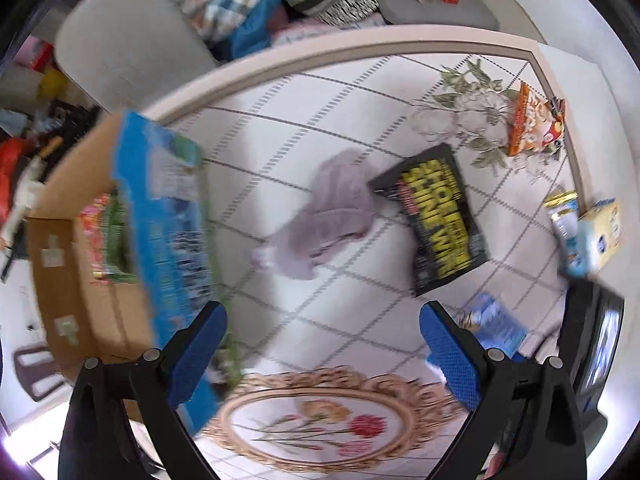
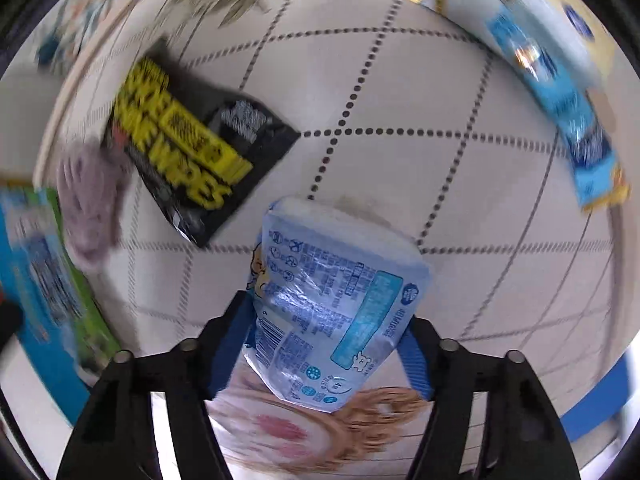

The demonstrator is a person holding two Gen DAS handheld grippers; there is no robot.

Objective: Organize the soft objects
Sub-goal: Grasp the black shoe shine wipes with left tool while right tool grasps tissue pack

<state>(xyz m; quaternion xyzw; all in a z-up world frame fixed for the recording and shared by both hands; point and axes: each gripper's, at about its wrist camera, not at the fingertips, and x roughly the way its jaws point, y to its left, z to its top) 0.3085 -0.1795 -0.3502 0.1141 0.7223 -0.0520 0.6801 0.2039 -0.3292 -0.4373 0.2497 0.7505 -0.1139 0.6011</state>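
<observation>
My right gripper (image 2: 324,332) is shut on a clear-blue soft packet (image 2: 328,308) and holds it above the table. The packet also shows in the left wrist view (image 1: 496,328). My left gripper (image 1: 320,344) is open and empty above the tablecloth. A crumpled lilac cloth (image 1: 328,216) lies ahead of it, touching a black packet with yellow letters (image 1: 436,216). Both show in the right wrist view, the cloth (image 2: 92,208) left of the black packet (image 2: 192,152). A cardboard box (image 1: 80,240) stands at the left with a blue pack (image 1: 168,220) leaning on it.
An orange snack bag (image 1: 536,120) lies at the far right of the table. A blue-and-white pack (image 1: 588,236) sits at the right edge (image 2: 560,92). The table rim (image 1: 360,40) curves behind. A grey chair (image 1: 128,36) and piled fabrics (image 1: 248,4) stand beyond.
</observation>
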